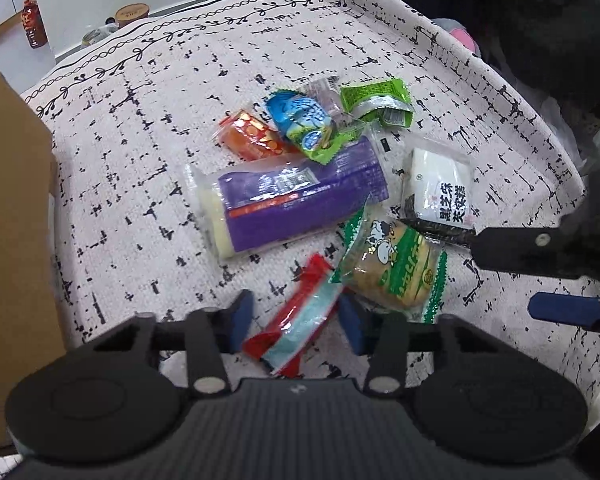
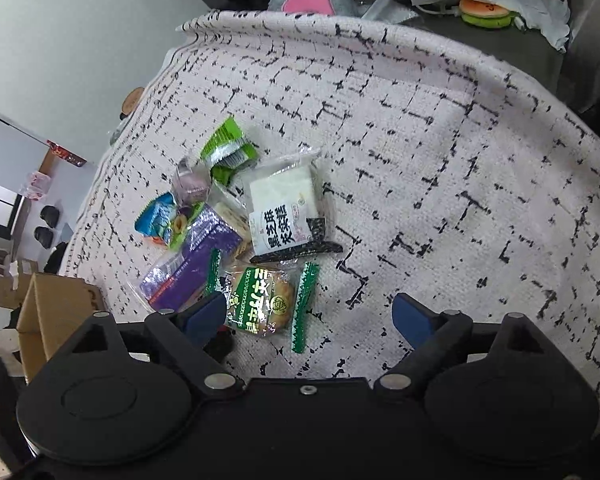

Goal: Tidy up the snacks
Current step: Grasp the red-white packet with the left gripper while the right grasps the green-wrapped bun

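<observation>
Loose snack packets lie in a heap on the patterned cloth (image 1: pixel 140 152). My left gripper (image 1: pixel 296 316) is at the heap's near edge, its blue pads shut on a red and light-blue packet (image 1: pixel 300 320) that lies slantwise between them. Just beyond are a green cow-print biscuit packet (image 1: pixel 396 276) and a long purple packet (image 1: pixel 300 200). My right gripper (image 2: pixel 310 318) stands open over the cloth, with the green biscuit packet (image 2: pixel 264 304) beside its left pad (image 2: pixel 206 316). A white sesame-cake packet (image 2: pixel 284 204) lies farther off. The right gripper (image 1: pixel 504 278) also shows at the right edge.
Orange (image 1: pixel 252 136), blue-green (image 1: pixel 304 120) and green (image 1: pixel 376 100) packets lie at the heap's far side. A cardboard box (image 1: pixel 12 240) stands at the left table edge. Beyond the far edge are a pink plush toy (image 2: pixel 304 0), a toy burger (image 2: pixel 486 12) and a red bottle (image 1: pixel 32 24).
</observation>
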Demonstrator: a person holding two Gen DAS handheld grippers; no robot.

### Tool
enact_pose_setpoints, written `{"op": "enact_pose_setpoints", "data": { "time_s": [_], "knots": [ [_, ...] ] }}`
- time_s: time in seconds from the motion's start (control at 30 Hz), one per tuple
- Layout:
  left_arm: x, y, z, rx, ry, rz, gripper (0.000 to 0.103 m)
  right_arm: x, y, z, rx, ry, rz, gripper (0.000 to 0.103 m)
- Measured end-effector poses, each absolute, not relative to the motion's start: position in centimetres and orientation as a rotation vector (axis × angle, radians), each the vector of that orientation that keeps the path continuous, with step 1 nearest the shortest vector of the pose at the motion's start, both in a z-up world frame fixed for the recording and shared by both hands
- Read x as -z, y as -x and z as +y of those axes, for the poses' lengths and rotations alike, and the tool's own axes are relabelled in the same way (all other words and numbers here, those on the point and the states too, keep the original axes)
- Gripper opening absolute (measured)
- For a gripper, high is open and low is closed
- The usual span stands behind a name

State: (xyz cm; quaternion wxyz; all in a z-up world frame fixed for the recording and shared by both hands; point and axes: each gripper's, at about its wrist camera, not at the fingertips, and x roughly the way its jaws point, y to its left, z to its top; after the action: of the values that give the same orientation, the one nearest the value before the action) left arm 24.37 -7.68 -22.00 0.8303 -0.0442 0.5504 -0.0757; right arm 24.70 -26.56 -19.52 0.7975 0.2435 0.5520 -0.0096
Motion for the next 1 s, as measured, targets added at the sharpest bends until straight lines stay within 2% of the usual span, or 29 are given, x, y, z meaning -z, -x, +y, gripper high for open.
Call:
{"op": "enact_pose_setpoints", "data": {
  "time_s": [0.03, 0.17, 0.43, 0.63, 0.73, 0.83, 0.93, 1.0],
  "knots": [
    [22.0, -24.3, -7.5, 0.162, 0.095, 1.171, 0.031, 19.8, -24.7, -26.3, 0.023, -0.521, 1.189, 0.090],
    [22.0, -24.0, -6.5, 0.164, 0.134, 1.184, 0.020, 20.4, -24.9, -25.2, 0.024, -0.526, 1.183, 0.090],
    [21.8, -23.4, -4.6, 0.142, 0.199, 1.186, 0.019, 21.4, -25.4, -23.5, 0.026, -0.524, 1.168, 0.090],
    [21.4, -23.1, -2.8, 0.113, 0.245, 1.172, 0.018, 21.9, -25.9, -22.1, 0.032, -0.516, 1.147, 0.096],
    [21.3, -23.2, -2.2, 0.098, 0.261, 1.169, 0.018, 22.2, -26.1, -21.6, 0.040, -0.506, 1.137, 0.102],
    [21.2, -23.3, -1.9, 0.085, 0.267, 1.164, 0.018, 22.5, -26.0, -21.2, 0.042, -0.471, 1.135, 0.103],
    [21.5, -23.4, -1.6, 0.071, 0.272, 1.171, 0.019, 22.6, -25.8, -20.7, 0.043, -0.389, 1.147, 0.091],
    [21.9, -23.4, -1.6, 0.070, 0.274, 1.181, 0.019, 22.5, -25.5, -20.8, 0.050, -0.361, 1.144, 0.077]
  ]
}}
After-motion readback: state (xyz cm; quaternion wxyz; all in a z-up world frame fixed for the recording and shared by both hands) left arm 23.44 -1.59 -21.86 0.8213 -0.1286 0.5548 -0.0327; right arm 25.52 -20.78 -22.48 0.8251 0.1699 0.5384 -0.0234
